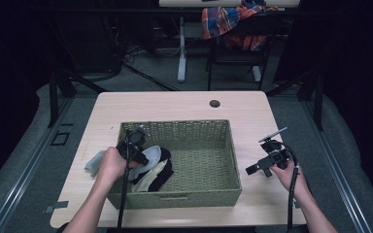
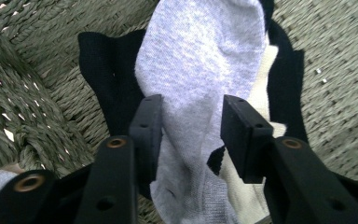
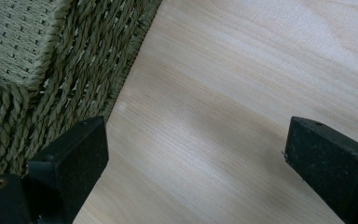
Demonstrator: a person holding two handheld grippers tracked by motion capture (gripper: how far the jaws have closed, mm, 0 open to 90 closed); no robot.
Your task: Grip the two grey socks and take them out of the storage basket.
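Observation:
A woven green basket [image 1: 209, 131] stands in the middle of the wooden table [image 1: 175, 104]. In its left half lies a pile of socks: a light grey sock [image 2: 200, 60] on top, a black sock [image 2: 102, 74] and a cream sock [image 2: 268, 88] under it. My left gripper [image 2: 191, 121] hangs over this pile, open, its jaws on either side of the grey sock with a slight gap at the right jaw. From above, the left gripper [image 1: 132, 144] is at the basket's left wall. My right gripper [image 1: 261, 166] is wide open over bare table just right of the basket, holding nothing.
Another pale grey sock [image 1: 94, 162] lies on the table outside the basket's left wall, by the left hand. The basket's right half [image 1: 204, 160] holds nothing. A chair with a plaid cloth [image 1: 228, 19] stands beyond the table's far edge.

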